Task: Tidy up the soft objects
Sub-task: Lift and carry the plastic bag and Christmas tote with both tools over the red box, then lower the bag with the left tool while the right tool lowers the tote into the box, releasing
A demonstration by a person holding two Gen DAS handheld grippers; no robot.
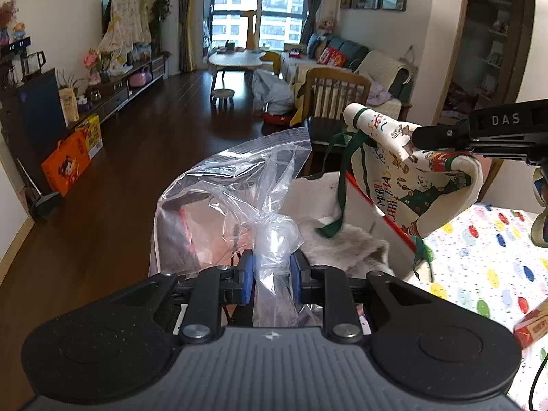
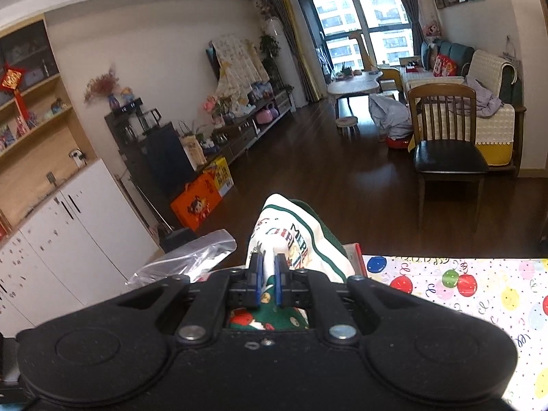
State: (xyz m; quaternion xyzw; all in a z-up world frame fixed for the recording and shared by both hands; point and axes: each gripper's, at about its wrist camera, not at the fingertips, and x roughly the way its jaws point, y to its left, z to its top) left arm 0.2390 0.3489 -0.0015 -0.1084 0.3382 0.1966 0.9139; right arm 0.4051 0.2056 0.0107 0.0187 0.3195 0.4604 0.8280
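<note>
My left gripper (image 1: 272,269) is shut on a clear plastic zip bag (image 1: 236,185), holding it upright at the table's edge. My right gripper (image 2: 269,274) is shut on a cream Christmas-print cloth bag (image 2: 291,239) with green trim and ribbons. In the left wrist view the cloth bag (image 1: 411,178) hangs in the air from the right gripper (image 1: 431,135), above and right of the zip bag. Its green ribbons dangle over a grey furry item (image 1: 342,243) lying in a white box (image 1: 318,191) with a red edge.
The table has a white cloth with colourful balloons (image 1: 479,260). A red packet (image 1: 532,327) lies at its right. A wooden chair (image 2: 445,137) stands beyond the table on the dark floor. A cabinet, orange boxes (image 2: 198,202) and a sofa are farther off.
</note>
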